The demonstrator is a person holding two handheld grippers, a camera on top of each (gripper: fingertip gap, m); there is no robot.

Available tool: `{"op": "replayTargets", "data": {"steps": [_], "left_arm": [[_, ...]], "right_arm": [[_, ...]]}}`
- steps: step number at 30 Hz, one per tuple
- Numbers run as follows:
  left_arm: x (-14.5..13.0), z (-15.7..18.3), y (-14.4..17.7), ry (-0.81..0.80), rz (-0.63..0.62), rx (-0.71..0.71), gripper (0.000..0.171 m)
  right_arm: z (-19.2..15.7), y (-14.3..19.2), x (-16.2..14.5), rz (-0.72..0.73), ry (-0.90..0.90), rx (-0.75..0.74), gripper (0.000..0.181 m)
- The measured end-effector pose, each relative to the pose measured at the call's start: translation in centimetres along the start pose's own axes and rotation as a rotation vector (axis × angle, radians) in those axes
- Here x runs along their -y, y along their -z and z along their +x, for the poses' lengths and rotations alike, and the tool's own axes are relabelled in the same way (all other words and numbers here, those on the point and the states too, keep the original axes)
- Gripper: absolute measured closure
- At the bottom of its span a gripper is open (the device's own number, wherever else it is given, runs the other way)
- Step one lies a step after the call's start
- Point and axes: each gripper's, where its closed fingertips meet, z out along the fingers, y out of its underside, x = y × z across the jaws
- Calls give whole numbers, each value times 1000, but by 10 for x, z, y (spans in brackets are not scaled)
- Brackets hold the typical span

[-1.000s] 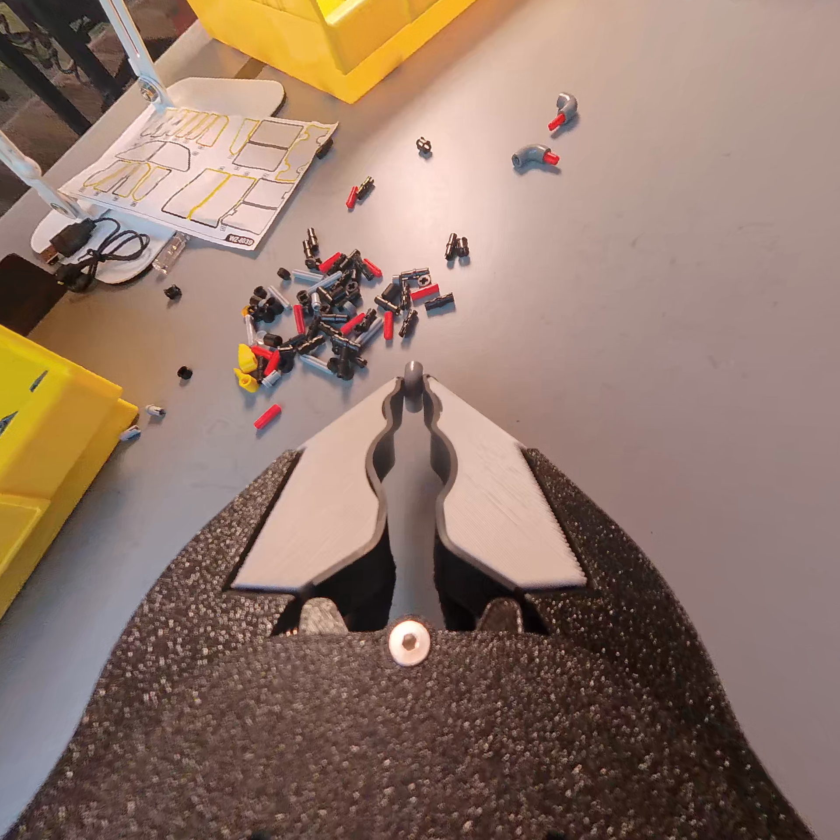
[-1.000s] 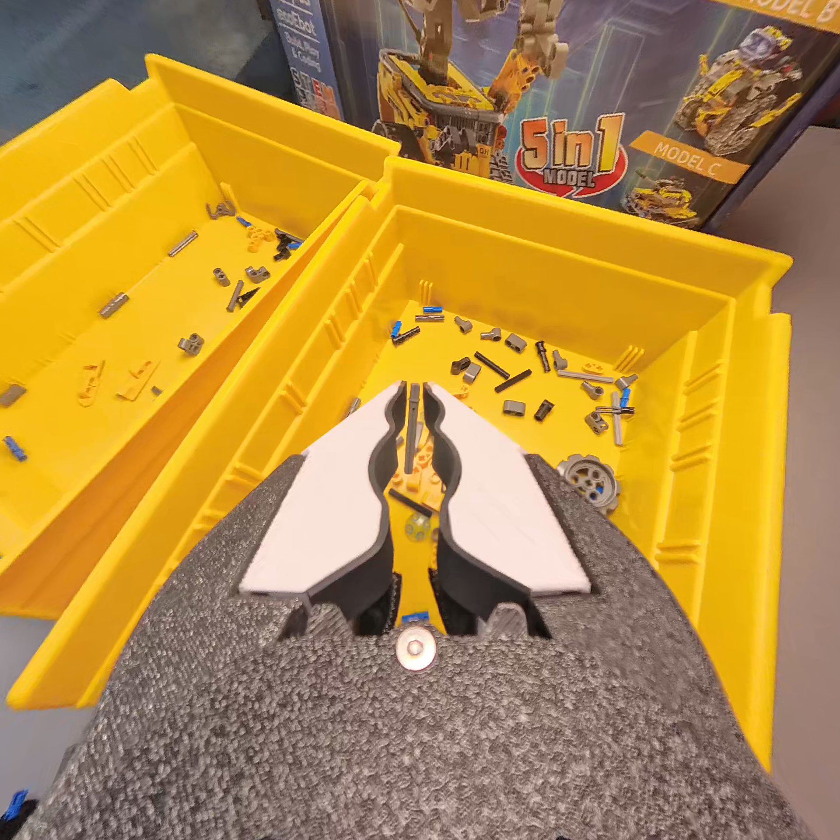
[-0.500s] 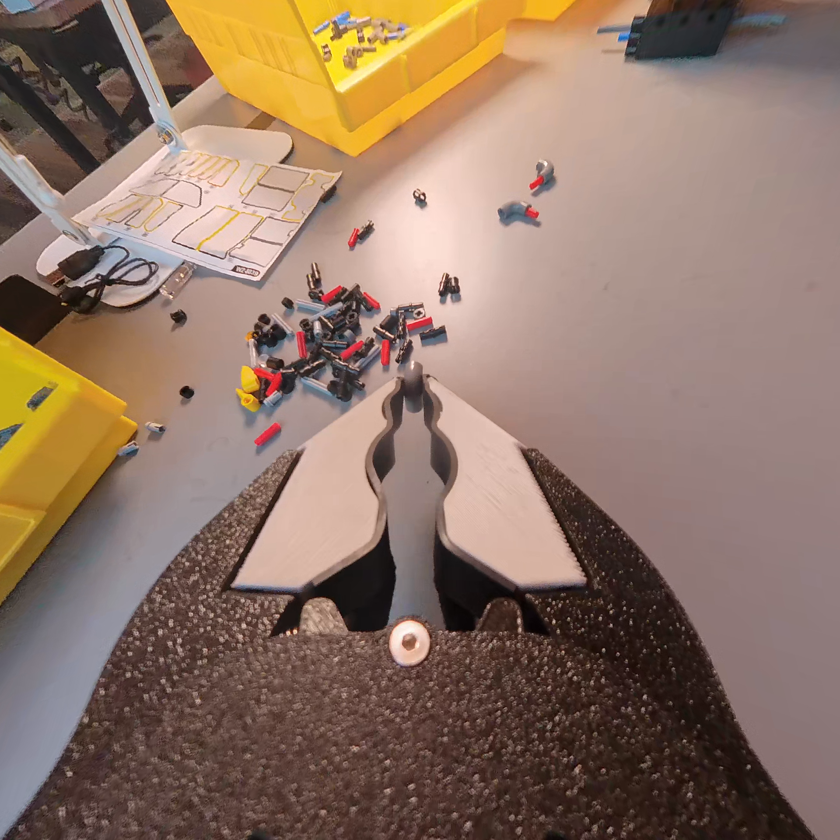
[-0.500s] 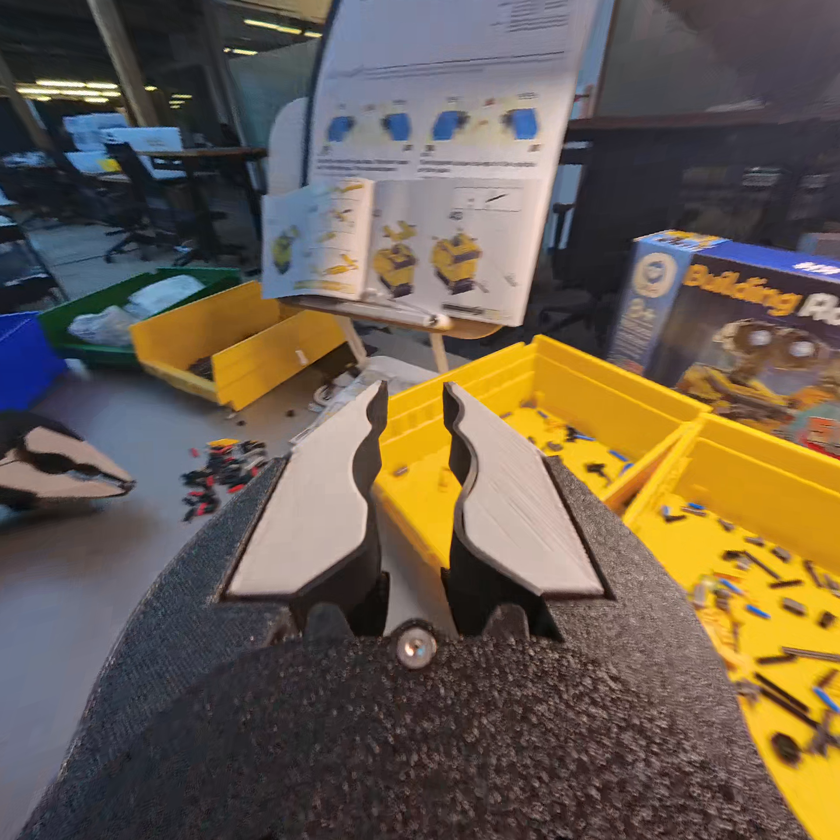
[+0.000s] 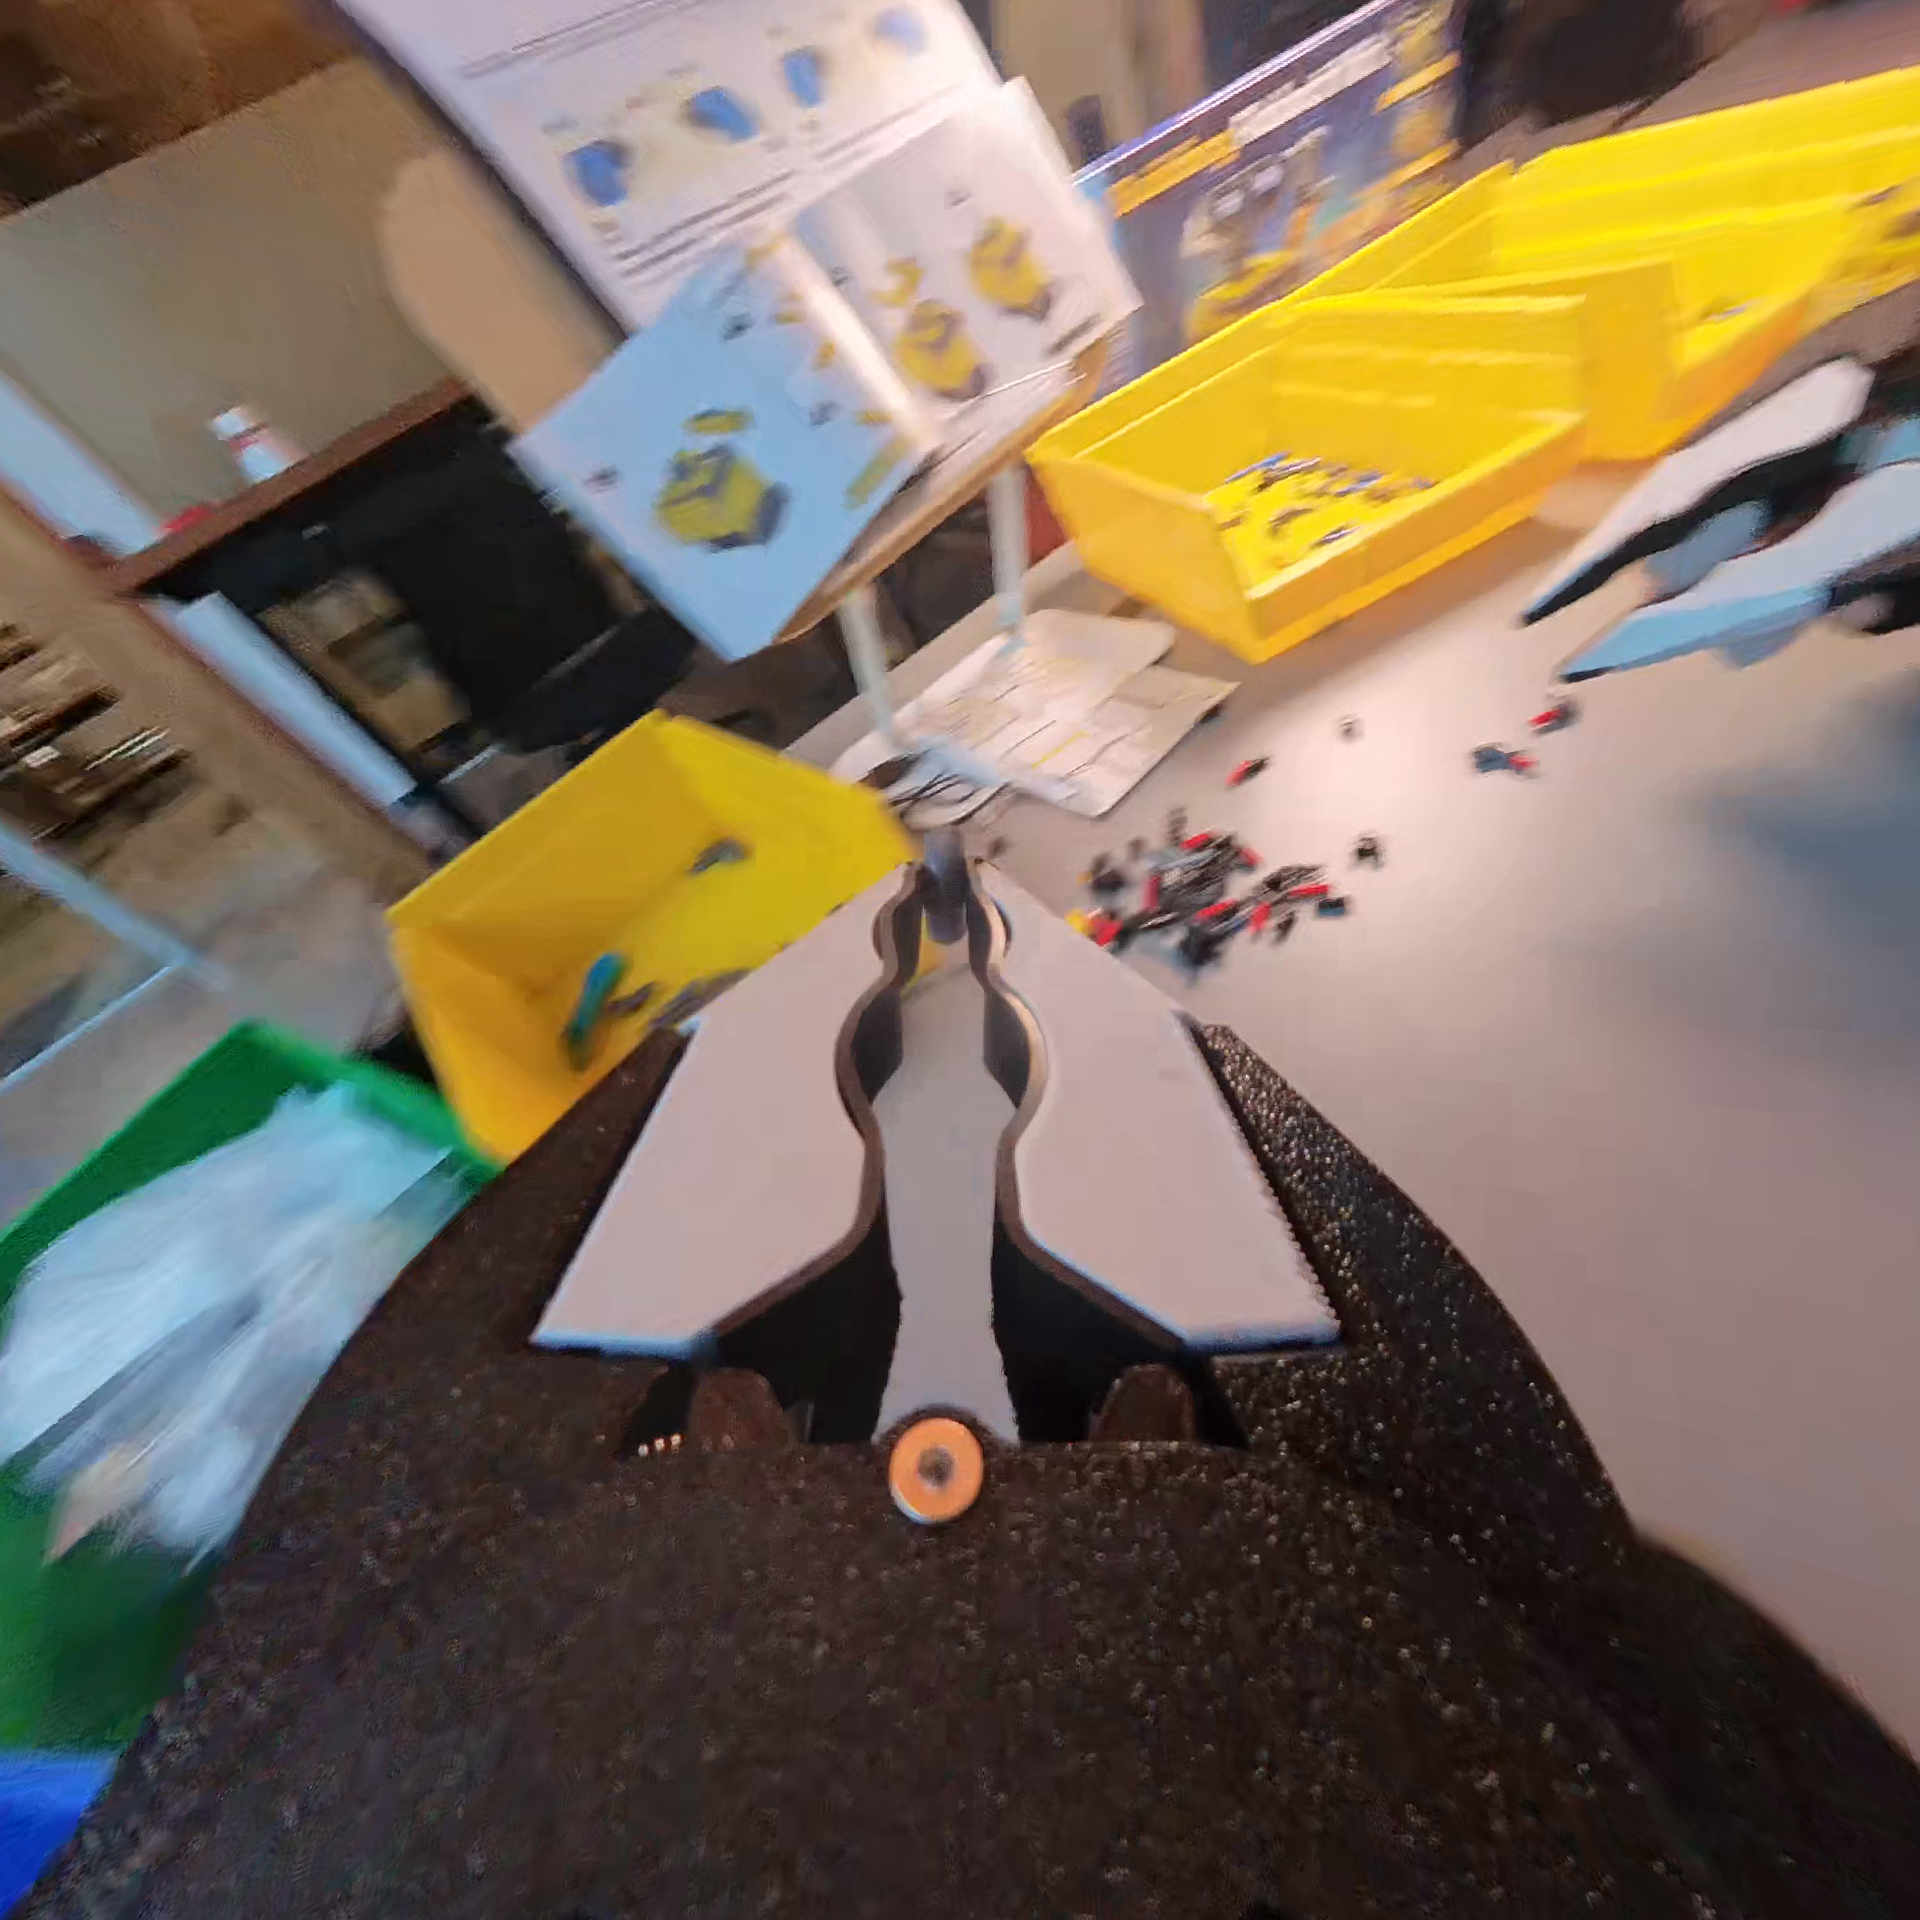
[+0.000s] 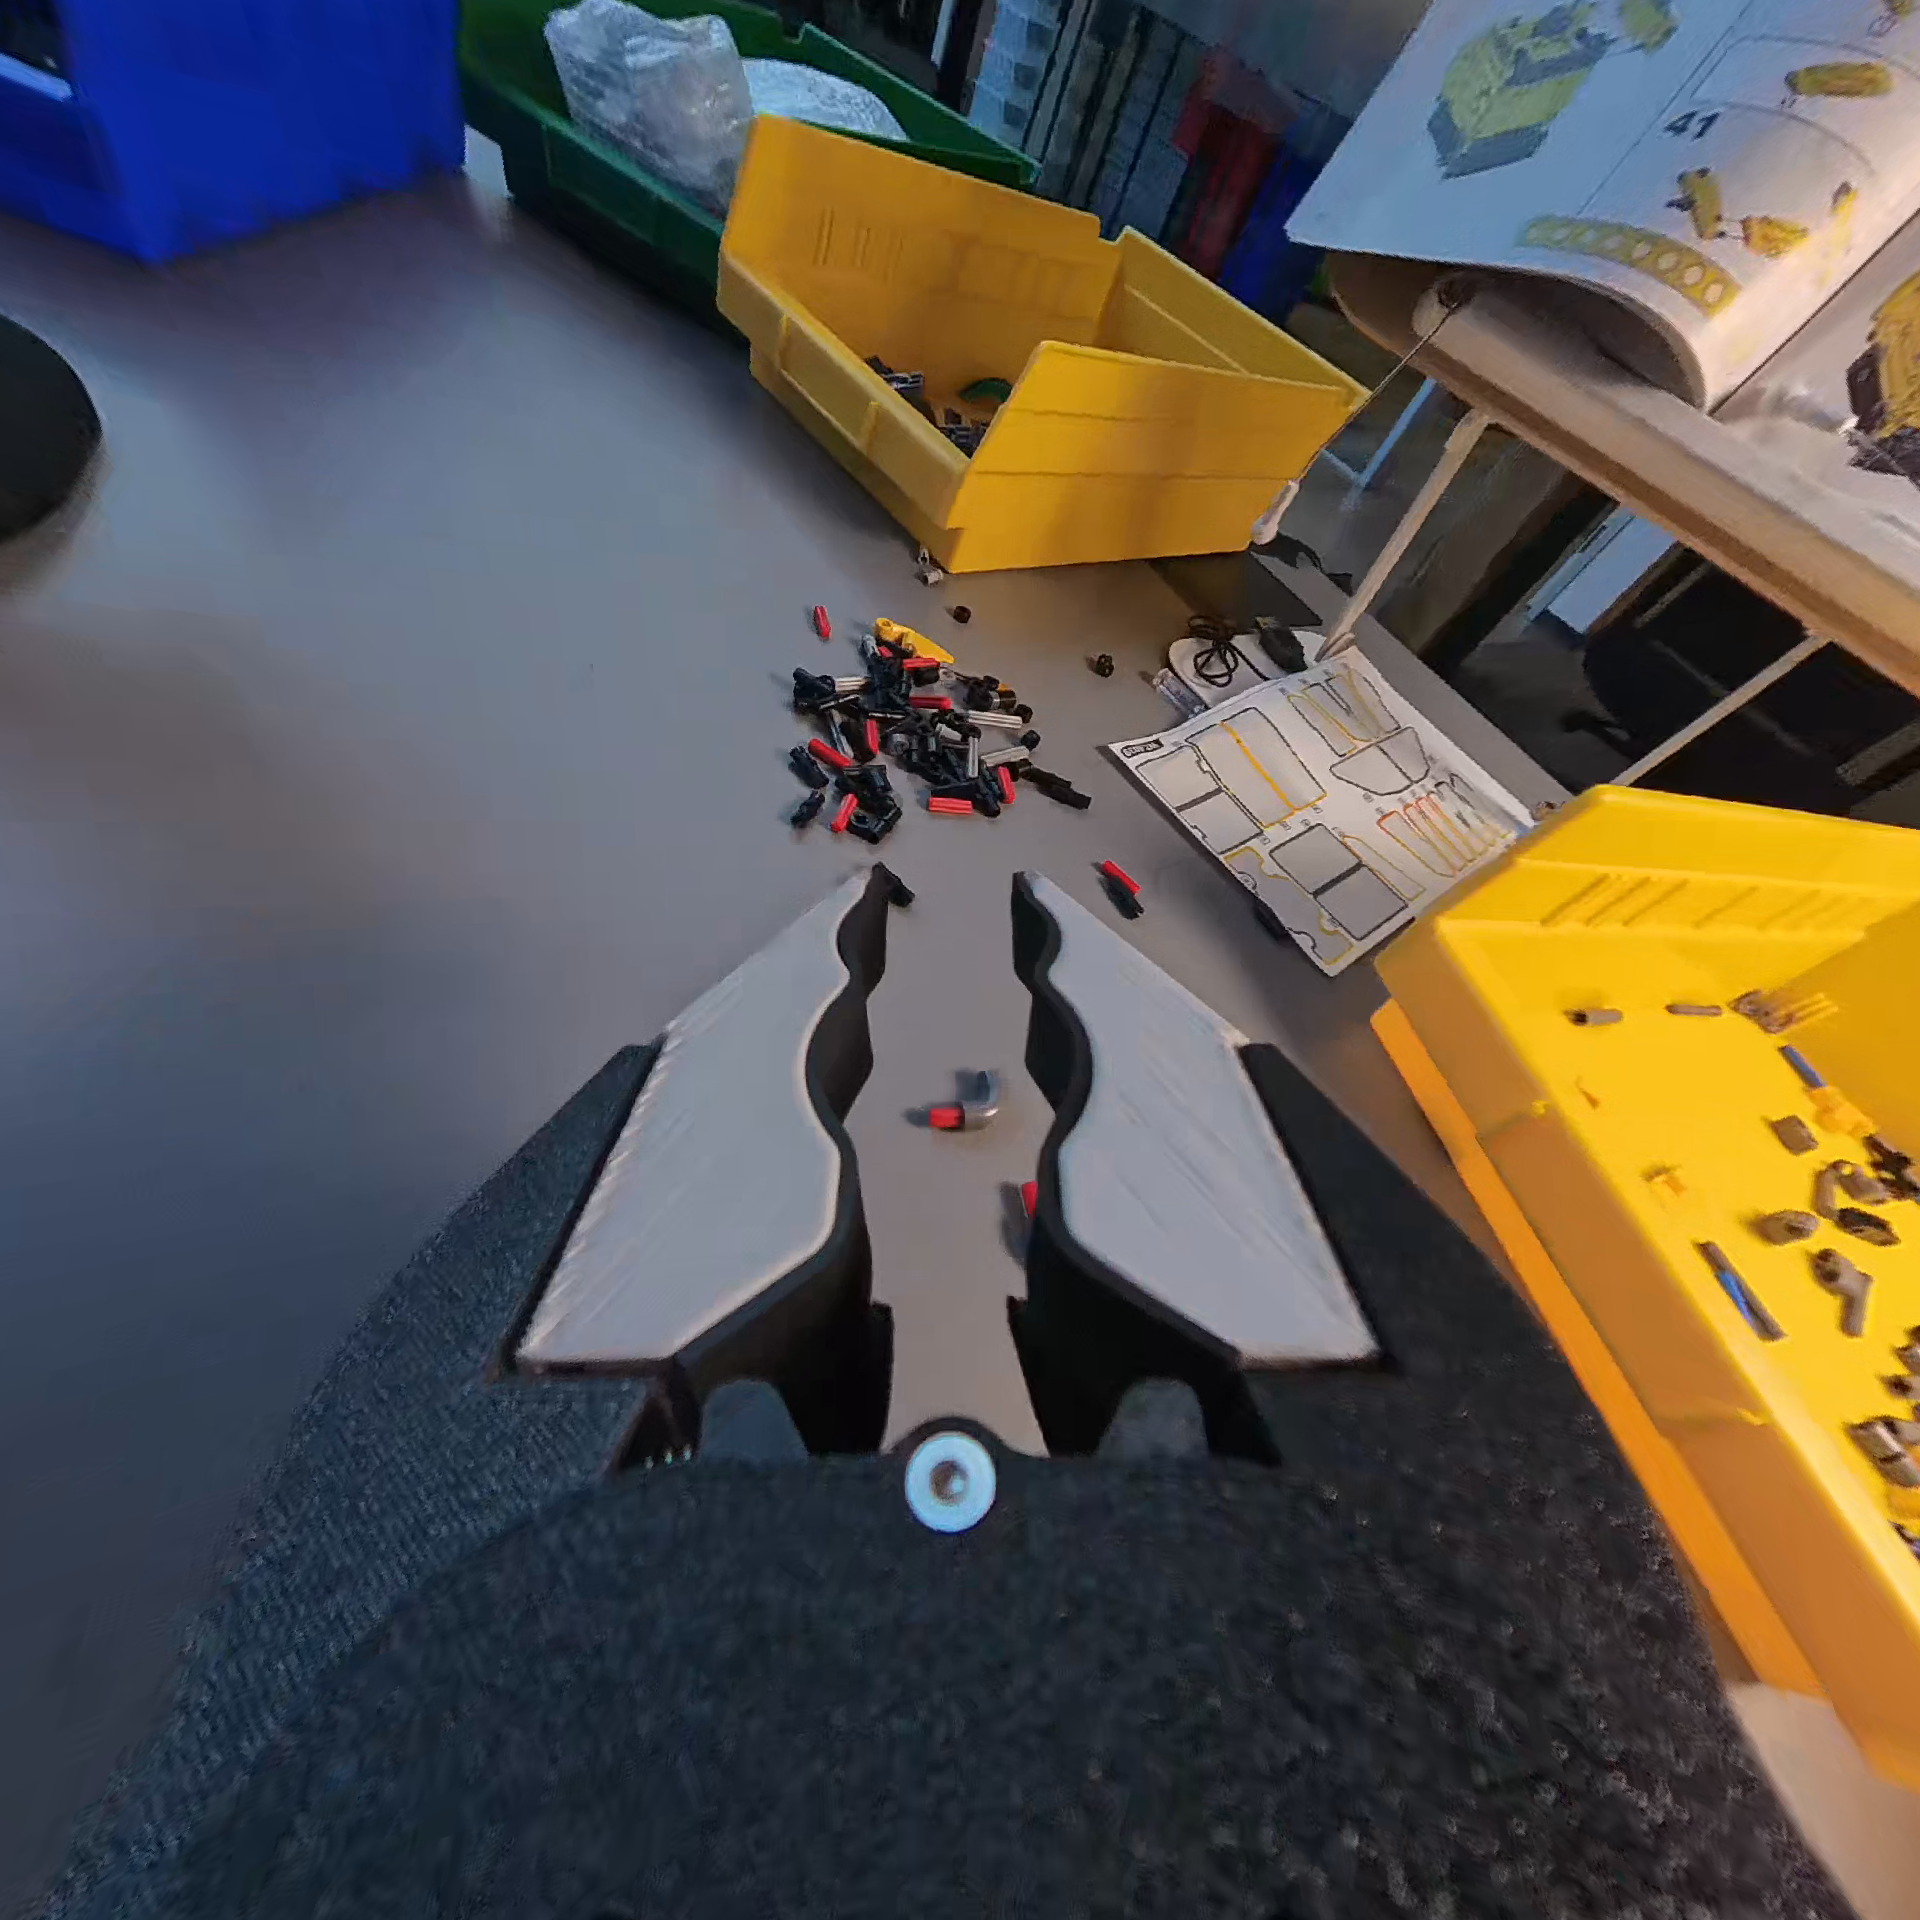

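Note:
My left gripper [image 5: 943, 906] is shut on a small grey piece [image 5: 943, 873] and holds it above the grey table [image 5: 1558, 1039]; the view is blurred. A pile of small black, red and grey pins [image 5: 1205, 904] lies to its right. My right gripper [image 6: 951, 888] is open and empty, low over the table. A grey elbow piece with a red pin [image 6: 961, 1107] lies between its fingers, and a second one [image 6: 1018, 1216] lies by the right finger. The pin pile [image 6: 914, 727] is just ahead. My right gripper also shows in the left wrist view [image 5: 1714, 561].
Yellow bins with parts stand at the right [image 6: 1662, 1143] and at the back [image 6: 1039, 395]. A sticker sheet [image 6: 1320, 810] lies by a stand with an open booklet [image 6: 1662, 135]. Green [image 6: 623, 177] and blue [image 6: 229, 114] bins are farther back. A lone red pin [image 6: 1120, 885] lies by my right fingertip. My right fingertips sit around 25 cm from my left ones.
My right gripper left the yellow bin, opened, and swung down over the table above the elbow pieces. My left gripper tilted up and turned left, still shut on the grey piece.

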Motion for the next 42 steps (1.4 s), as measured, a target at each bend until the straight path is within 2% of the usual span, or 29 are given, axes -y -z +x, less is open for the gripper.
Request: {"op": "replayTargets", "data": {"steps": [2,4,6,8,9,11,13,15,17,19,22,26,30,34,39,42], "left_arm": [[-26,-47,40,54,-140,179,164],[-67,-87,83,155,-306,319,164],[-118,-111,120,296,-475,409,165],[-159,-120,145,402,-613,461,162],[-171,-125,154,422,-641,504,154],[-171,-133,159,424,-612,588,129],[-147,-132,143,388,-500,591,124],[-112,-119,113,322,-376,514,125],[-75,-94,74,258,-264,381,122],[-43,-57,32,214,-162,203,111],[-16,-3,-24,209,-58,-39,102],[-13,58,-83,240,-57,-295,107],[-27,104,-118,228,-105,-451,109],[-50,140,-127,217,-133,-529,113],[-62,159,-122,206,-152,-579,116],[-65,159,-123,196,-161,-573,116]], "right_arm": [[4,0,-6,-31,22,-16,159],[7,1,-17,-83,-6,-5,154],[13,3,-25,-99,-65,2,152],[18,6,-30,-102,-126,6,151],[21,8,-31,-102,-147,5,151],[27,10,-31,-98,-171,-13,150],[32,11,-32,-102,-184,-28,150],[32,10,-36,-124,-190,-32,150],[31,8,-45,-166,-185,-38,150],[28,6,-55,-220,-166,-31,149],[20,4,-68,-293,-151,3,147],[10,2,-80,-367,-169,45,140],[13,-1,-83,-418,-217,36,135],[4,-9,-77,-438,-261,86,137],[3,-25,-76,-515,-203,92,171],[-5,-38,-66,-475,-166,117,174]]}}
